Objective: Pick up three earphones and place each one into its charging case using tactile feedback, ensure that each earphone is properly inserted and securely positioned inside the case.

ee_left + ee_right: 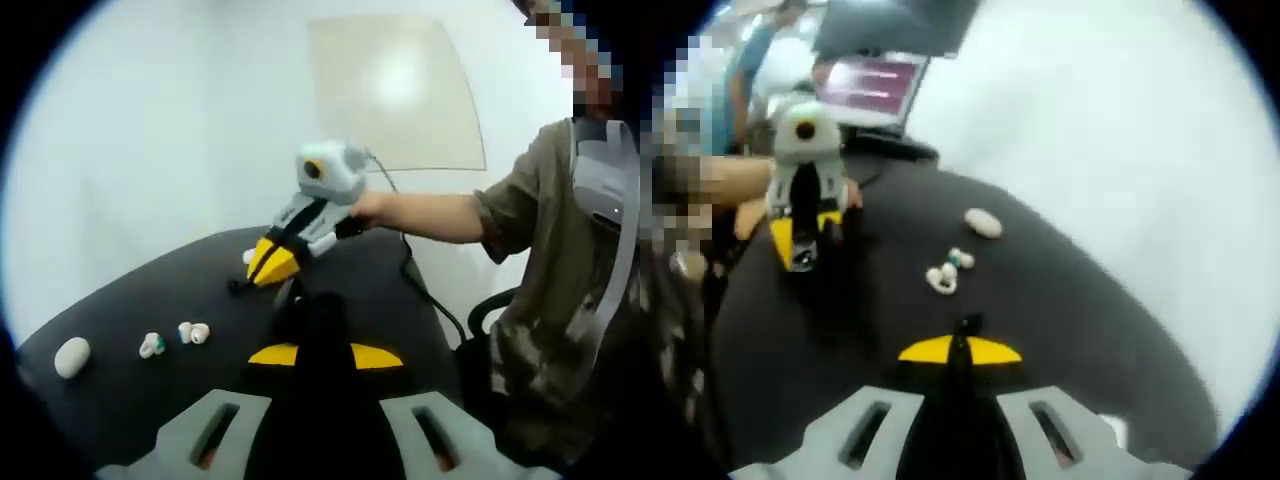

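- black table [130, 400]: dark matte top, takes up the lower half of both views, white wall behind it.
- person [560, 300]: seated at the right edge of the left gripper view, olive shirt, grey strap over the shoulder, bare forearm reaching out over the table.
- laptop [875, 90]: open at the far end of the table in the right gripper view, screen lit pinkish.
- right gripper [262, 268]: grey body with yellow jaw tips, held by the person's hand in the left gripper view, tilted down with tips close to the table top. jaws look pressed together; cannot make out anything between them. in its own view the jaws meet at a thin dark line [960, 345].
- left gripper [800, 250]: stands upright over the table at left in the right gripper view, yellow tips pointing down. in its own view [325, 350] the yellow pads sit side by side with a dark gap between; cannot tell if it grips anything.
- charging case [71, 357]: white oval pebble, lid closed, lying on the table at the far left of the row, apart from both grippers.
- earphones [194, 333]: small white pieces, some with a teal tip, in a loose cluster just beside the case; they lie on the table, not in the case. blurred, exact count unclear.
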### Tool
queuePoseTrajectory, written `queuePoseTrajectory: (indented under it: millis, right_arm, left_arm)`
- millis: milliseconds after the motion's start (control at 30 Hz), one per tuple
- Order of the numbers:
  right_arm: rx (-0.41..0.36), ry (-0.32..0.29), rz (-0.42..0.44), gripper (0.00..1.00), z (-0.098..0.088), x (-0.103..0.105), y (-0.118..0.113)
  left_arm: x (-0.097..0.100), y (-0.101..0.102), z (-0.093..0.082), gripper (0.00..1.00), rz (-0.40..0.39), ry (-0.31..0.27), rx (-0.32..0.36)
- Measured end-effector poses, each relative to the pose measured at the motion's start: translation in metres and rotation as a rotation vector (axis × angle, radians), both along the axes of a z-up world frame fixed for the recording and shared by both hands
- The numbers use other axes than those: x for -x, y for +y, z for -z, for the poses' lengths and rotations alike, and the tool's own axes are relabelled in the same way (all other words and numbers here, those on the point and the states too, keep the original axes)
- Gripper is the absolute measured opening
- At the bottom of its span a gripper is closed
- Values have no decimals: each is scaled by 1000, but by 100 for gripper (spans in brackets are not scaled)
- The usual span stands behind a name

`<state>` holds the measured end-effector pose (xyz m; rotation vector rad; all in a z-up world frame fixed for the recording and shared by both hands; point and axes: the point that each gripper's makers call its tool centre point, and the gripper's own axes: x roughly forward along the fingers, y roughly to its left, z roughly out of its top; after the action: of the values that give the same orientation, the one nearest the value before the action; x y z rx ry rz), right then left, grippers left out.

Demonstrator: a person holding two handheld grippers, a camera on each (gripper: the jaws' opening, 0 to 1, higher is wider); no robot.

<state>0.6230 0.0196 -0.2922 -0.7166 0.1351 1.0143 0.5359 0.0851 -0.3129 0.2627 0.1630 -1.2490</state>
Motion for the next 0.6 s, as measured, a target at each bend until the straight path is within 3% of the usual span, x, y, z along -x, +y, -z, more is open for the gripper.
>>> queuePoseTrajectory:
  millis: [167, 267, 333, 500, 600]
  right_arm:
    - [323, -220, 12, 7, 9, 17, -1]
    - [440, -291, -15, 7, 19, 23, 5]
    - [453, -295, -44, 7, 24, 28, 11]
    - [420, -235, -101, 11, 27, 44, 19]
    - [350, -156, -140, 14, 24, 55, 25]
  left_arm:
    - [-1, 0, 0, 14, -1, 2, 0]
    - [-1, 0, 0, 14, -3, 3, 1]
    - [-1, 0, 0, 14, -5, 4, 1]
    - [-2, 1, 0, 14, -5, 6, 1]
    - [-2, 1, 0, 14, -3, 5, 1]
